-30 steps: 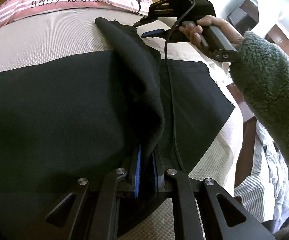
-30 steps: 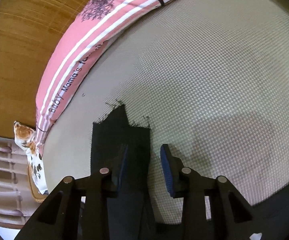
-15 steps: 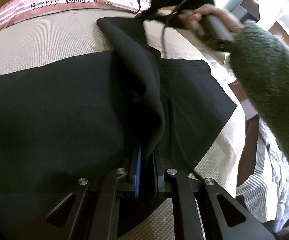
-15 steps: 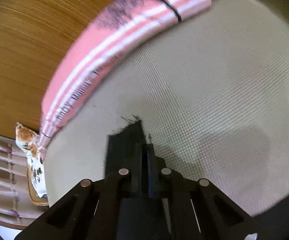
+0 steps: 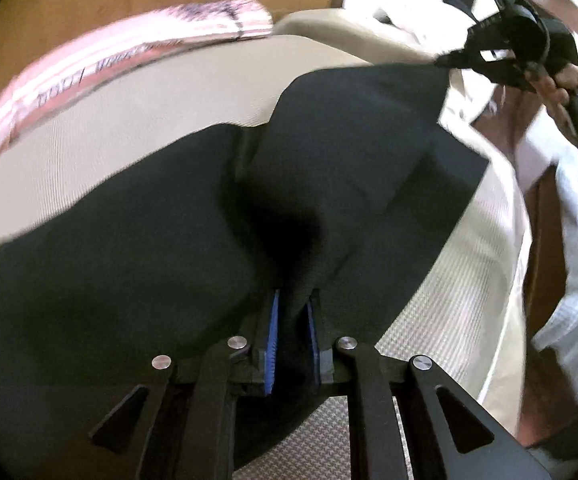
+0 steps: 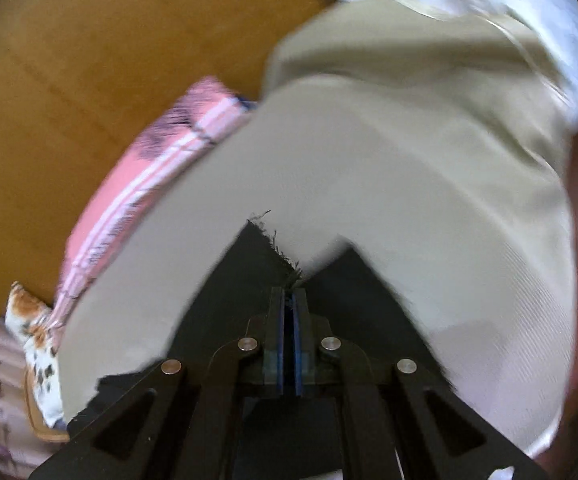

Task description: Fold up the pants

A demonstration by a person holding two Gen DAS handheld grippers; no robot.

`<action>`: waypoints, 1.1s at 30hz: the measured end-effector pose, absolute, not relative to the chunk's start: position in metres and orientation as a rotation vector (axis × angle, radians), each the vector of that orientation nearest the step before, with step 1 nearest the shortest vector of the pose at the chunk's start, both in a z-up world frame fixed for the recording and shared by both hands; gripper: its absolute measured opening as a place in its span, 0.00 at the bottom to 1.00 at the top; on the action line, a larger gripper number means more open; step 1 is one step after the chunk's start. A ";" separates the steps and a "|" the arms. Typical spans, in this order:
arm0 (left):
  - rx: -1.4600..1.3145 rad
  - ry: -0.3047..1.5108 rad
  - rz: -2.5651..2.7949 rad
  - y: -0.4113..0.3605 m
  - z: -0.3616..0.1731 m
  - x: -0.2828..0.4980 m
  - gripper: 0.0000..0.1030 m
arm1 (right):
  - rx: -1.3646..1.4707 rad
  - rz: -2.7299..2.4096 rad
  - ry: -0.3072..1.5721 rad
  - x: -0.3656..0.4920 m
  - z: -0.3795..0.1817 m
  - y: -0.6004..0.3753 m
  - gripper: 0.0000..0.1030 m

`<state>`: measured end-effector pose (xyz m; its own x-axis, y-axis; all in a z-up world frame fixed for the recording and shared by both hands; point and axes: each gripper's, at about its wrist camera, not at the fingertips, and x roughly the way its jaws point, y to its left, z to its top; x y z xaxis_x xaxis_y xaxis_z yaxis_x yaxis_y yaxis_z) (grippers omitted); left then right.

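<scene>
Clamping one pair of black pants (image 5: 137, 248), two grippers pinch separate spots: left gripper (image 5: 292, 320) at a fold, right gripper (image 6: 289, 300) at a frayed corner, above one bed (image 5: 169, 100).

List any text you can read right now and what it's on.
Nothing can be read right now.
Pink pillow: dark lettering along its stripe in the left wrist view, too blurred to read.
Pink pillow in the right wrist view: only dark smears, unreadable.
Black pants: no label or print visible.
</scene>
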<state>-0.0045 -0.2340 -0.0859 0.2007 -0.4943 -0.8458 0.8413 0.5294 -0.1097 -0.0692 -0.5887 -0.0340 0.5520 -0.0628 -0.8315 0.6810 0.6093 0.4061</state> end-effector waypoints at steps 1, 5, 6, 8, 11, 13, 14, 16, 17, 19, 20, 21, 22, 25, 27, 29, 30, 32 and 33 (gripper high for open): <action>0.467 0.960 -0.973 -0.238 -0.086 -0.011 0.14 | 0.812 -0.529 0.903 -0.081 -0.045 -0.589 0.03; 0.566 0.921 -0.978 -0.246 -0.088 -0.025 0.16 | 0.832 -0.611 0.950 -0.109 -0.076 -0.590 0.03; 0.580 0.913 -0.980 -0.246 -0.088 -0.027 0.16 | 0.836 -0.618 0.945 -0.113 -0.078 -0.590 0.03; 0.589 0.910 -0.990 -0.246 -0.085 -0.027 0.16 | 0.843 -0.622 0.925 -0.120 -0.074 -0.589 0.03; 0.581 0.910 -1.004 -0.244 -0.083 -0.026 0.16 | 0.798 -0.631 0.895 -0.131 -0.058 -0.579 0.03; 0.594 0.908 -1.009 -0.244 -0.084 -0.028 0.16 | 0.768 -0.643 0.899 -0.133 -0.056 -0.575 0.02; 0.604 0.913 -1.013 -0.245 -0.087 -0.029 0.16 | 0.753 -0.653 0.919 -0.132 -0.060 -0.573 0.02; 0.609 0.911 -1.019 -0.245 -0.088 -0.029 0.16 | 0.737 -0.686 0.961 -0.134 -0.074 -0.574 0.02; 0.607 0.911 -1.024 -0.244 -0.088 -0.029 0.16 | 0.716 -0.711 0.978 -0.134 -0.078 -0.574 0.01; 0.589 0.931 -1.035 -0.242 -0.088 -0.025 0.16 | 0.614 -0.807 1.017 -0.138 -0.085 -0.577 0.00; 0.574 0.945 -1.039 -0.241 -0.088 -0.023 0.16 | 0.651 -0.780 1.012 -0.142 -0.089 -0.581 0.00; 0.558 0.955 -1.041 -0.240 -0.088 -0.021 0.16 | 0.692 -0.753 0.997 -0.146 -0.091 -0.582 0.00; 0.553 0.957 -1.045 -0.239 -0.089 -0.019 0.16 | 0.697 -0.756 0.983 -0.149 -0.088 -0.581 0.02; 0.549 0.962 -1.031 -0.241 -0.089 -0.018 0.17 | 0.675 -0.738 0.961 -0.146 -0.077 -0.576 0.05; 0.559 0.961 -1.026 -0.242 -0.088 -0.019 0.17 | 0.686 -0.716 0.949 -0.140 -0.072 -0.576 0.05; 0.555 0.971 -1.015 -0.241 -0.086 -0.019 0.21 | 0.677 -0.697 0.946 -0.132 -0.067 -0.573 0.05; 0.547 0.976 -1.011 -0.240 -0.084 -0.019 0.21 | 0.679 -0.677 0.943 -0.125 -0.064 -0.570 0.05; 0.533 0.983 -1.008 -0.237 -0.080 -0.020 0.22 | 0.667 -0.640 0.942 -0.114 -0.058 -0.560 0.05; 0.530 0.980 -1.001 -0.235 -0.077 -0.020 0.22 | 0.652 -0.631 0.944 -0.107 -0.055 -0.554 0.05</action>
<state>-0.0195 -0.2354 -0.0772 0.1890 -0.4524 -0.8716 0.8813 0.4697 -0.0527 -0.1074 -0.5540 -0.0552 0.4426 -0.1993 -0.8743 0.7314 0.6443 0.2234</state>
